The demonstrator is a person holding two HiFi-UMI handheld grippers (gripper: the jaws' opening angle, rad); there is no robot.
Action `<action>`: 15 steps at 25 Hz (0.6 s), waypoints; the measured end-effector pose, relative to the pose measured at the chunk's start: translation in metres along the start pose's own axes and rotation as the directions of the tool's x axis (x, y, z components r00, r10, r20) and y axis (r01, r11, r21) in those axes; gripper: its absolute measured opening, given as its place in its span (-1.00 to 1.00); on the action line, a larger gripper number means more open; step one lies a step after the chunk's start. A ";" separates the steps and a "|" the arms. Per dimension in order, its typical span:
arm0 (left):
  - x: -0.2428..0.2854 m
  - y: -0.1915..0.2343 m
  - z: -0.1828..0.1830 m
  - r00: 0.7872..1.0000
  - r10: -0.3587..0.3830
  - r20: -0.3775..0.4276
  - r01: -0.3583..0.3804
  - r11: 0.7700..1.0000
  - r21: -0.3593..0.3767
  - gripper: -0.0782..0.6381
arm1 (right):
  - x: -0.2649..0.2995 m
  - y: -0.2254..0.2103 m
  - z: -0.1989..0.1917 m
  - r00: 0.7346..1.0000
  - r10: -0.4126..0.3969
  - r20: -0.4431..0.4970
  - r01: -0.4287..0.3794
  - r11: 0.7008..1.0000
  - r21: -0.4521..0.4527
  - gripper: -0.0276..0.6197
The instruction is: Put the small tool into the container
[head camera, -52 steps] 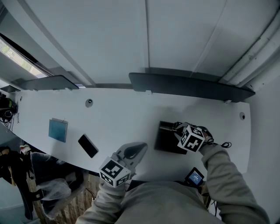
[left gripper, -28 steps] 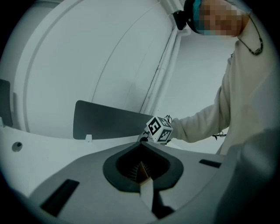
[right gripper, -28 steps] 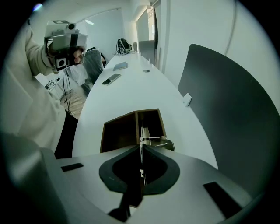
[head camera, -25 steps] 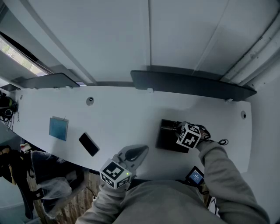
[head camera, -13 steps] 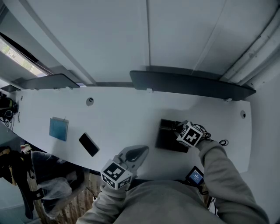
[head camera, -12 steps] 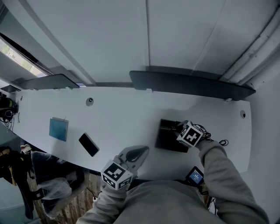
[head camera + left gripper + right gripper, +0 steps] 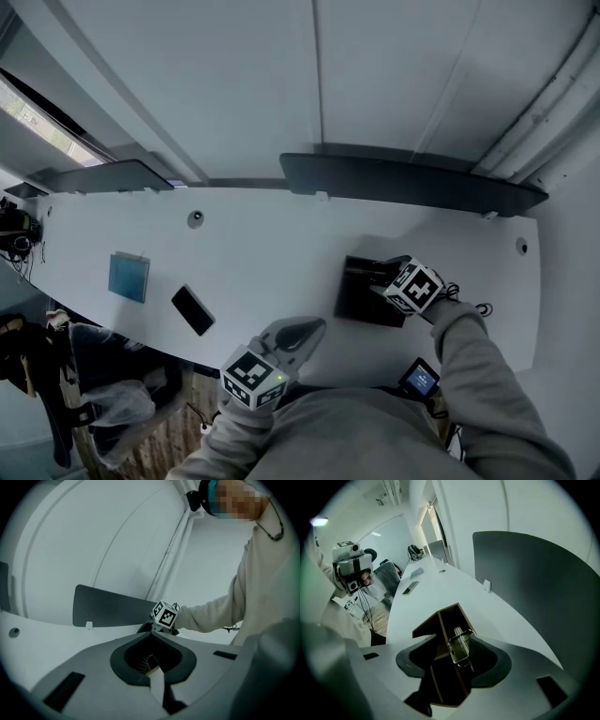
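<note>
- Surface [image 7: 281, 248]: a long white top; everything below stands on or over it.
- Dark panel [image 7: 403, 183]: stands upright along the far edge, toward the right end.
- Container [image 7: 361, 295]: a dark open box split by thin dividers, near the right end and close to the near edge.
- Left gripper [image 7: 307, 328]: over the near edge, left of the container and apart from it; jaws together, with nothing between their tips.
- Right gripper [image 7: 382, 278]: over the container, jaws opening and already spread wide.
- Phone [image 7: 192, 310]: lies flat by the near edge, left of centre.
- Blue square [image 7: 128, 277]: lies just left of the phone.
- Small tool [image 7: 459, 649]: a ribbed metal piece in the gap between the right gripper's jaws, over a container compartment beside a divider.
</note>
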State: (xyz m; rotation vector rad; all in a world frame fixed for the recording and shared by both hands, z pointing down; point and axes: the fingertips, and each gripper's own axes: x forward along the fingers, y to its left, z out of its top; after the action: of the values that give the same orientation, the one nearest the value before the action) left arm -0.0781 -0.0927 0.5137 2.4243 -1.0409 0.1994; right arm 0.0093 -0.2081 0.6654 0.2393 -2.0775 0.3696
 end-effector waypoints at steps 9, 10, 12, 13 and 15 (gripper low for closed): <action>-0.002 -0.005 0.000 1.000 -0.007 0.000 0.007 1.000 0.011 -0.78 | -0.015 -0.004 0.002 0.999 -0.027 0.043 0.025 0.999 0.045 -0.34; -0.001 -0.007 0.000 1.000 -0.010 -0.001 0.010 1.000 0.013 -0.78 | -0.017 -0.003 0.001 0.998 -0.031 0.050 0.029 0.998 0.048 -0.34; 0.000 -0.009 0.000 1.000 -0.016 -0.002 0.016 1.000 0.019 -0.78 | -0.022 -0.005 0.001 0.996 -0.052 0.078 0.047 0.997 0.061 -0.34; 0.001 -0.009 0.000 1.000 -0.019 -0.003 0.019 1.000 0.023 -0.78 | -0.025 -0.007 0.002 0.993 -0.065 0.095 0.059 0.996 0.071 -0.34; 0.004 -0.009 0.001 1.000 -0.023 -0.008 0.024 0.999 0.032 -0.78 | -0.032 -0.010 0.002 0.989 -0.081 0.125 0.069 0.993 0.096 -0.34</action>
State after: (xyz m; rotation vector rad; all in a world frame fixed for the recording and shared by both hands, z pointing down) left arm -0.0691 -0.0899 0.5105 2.4618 -1.0128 0.2189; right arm 0.0269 -0.2177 0.6383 0.4046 -2.1736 0.4131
